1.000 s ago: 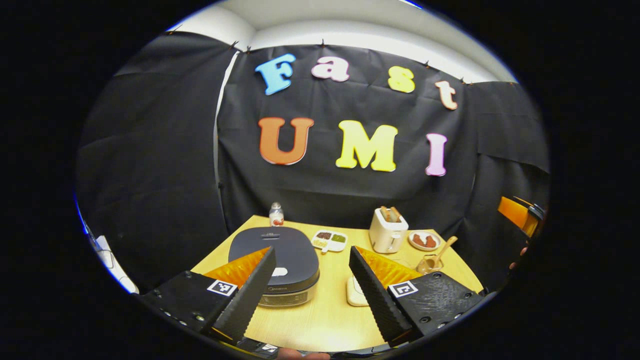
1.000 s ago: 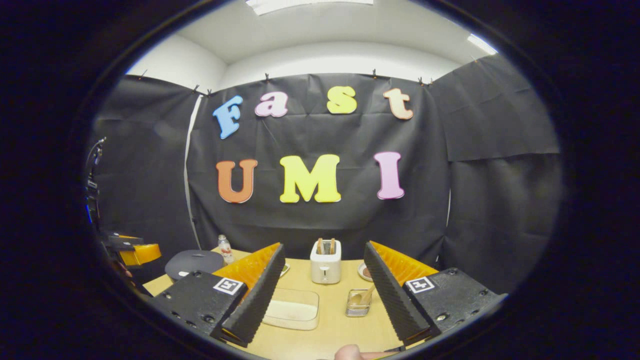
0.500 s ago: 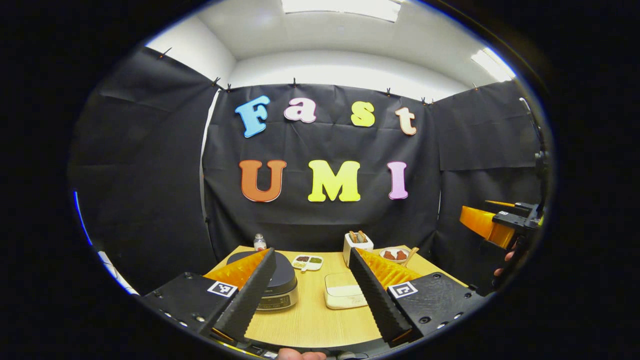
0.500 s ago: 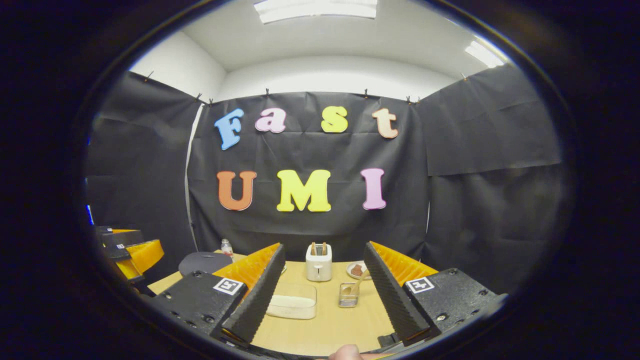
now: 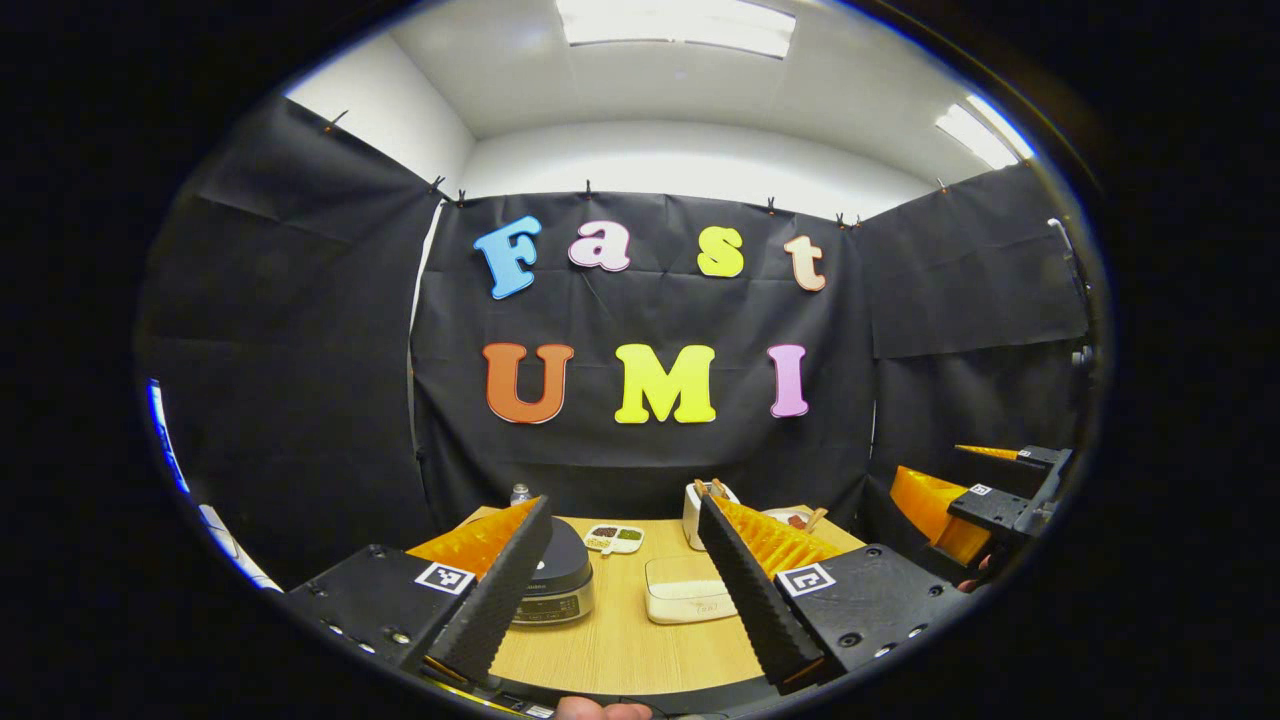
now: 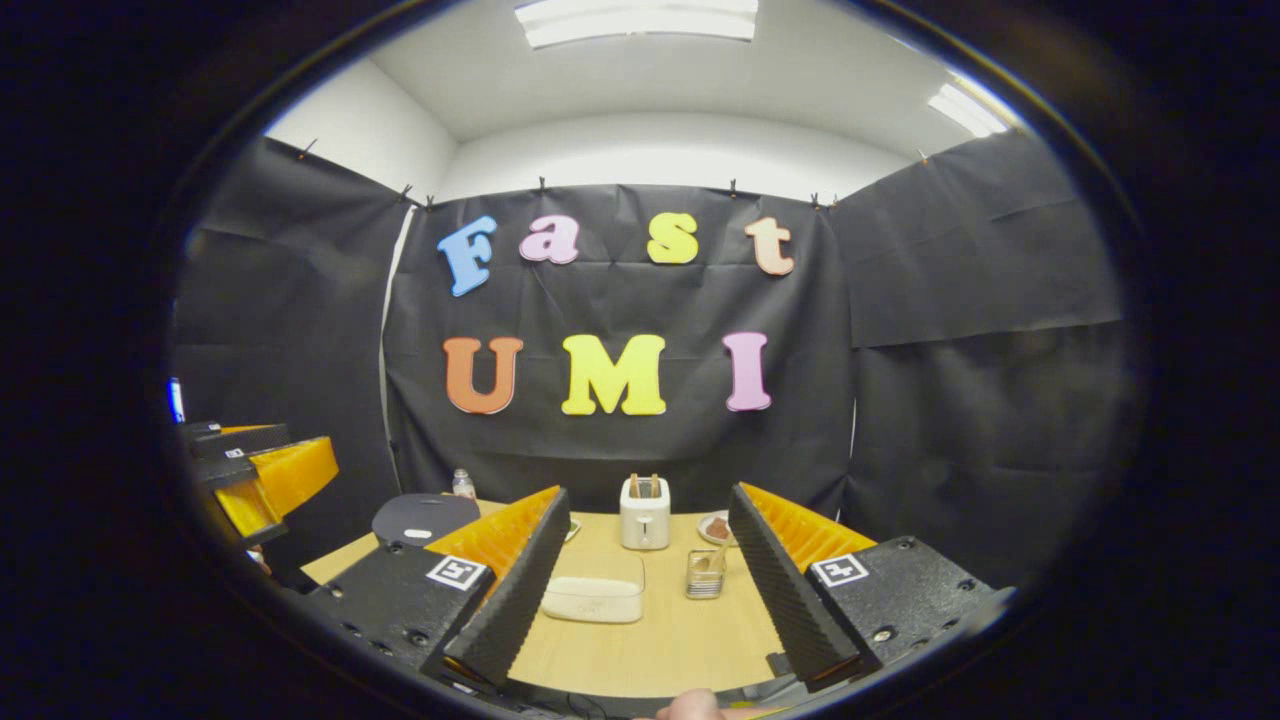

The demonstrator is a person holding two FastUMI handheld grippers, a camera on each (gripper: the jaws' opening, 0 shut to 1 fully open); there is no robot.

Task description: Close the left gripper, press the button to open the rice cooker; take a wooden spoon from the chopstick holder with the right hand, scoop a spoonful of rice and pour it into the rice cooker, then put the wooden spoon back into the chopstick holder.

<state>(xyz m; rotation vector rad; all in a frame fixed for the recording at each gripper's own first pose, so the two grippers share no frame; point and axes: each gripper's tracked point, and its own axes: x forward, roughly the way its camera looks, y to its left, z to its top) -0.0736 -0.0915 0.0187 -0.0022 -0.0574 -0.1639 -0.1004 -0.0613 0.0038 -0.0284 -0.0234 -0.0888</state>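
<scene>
The dark rice cooker (image 5: 556, 580) stands lid down on the left of the wooden table (image 5: 620, 650), partly behind my left finger; it is also in the right gripper view (image 6: 424, 518). A clear box of rice (image 6: 594, 599) lies mid-table. A wire chopstick holder (image 6: 705, 580) with the wooden spoon (image 6: 716, 560) stands right of it. My left gripper (image 5: 622, 505) is open and empty, held back from the table. My right gripper (image 6: 648, 495) is open and empty too. Each gripper also shows far off in the other's view: the right gripper (image 5: 955, 478), the left gripper (image 6: 268, 456).
A white toaster (image 6: 645, 512) with bread stands at the back. Beside it are a small plate of food (image 6: 714, 528), a divided dish (image 5: 615, 538) and a small bottle (image 6: 463, 484). Black cloth walls close in the table on three sides.
Both grippers have drawn back from the table and tilted up, the left one most; the rice cooker and box now look smaller and farther. Both stay open.
</scene>
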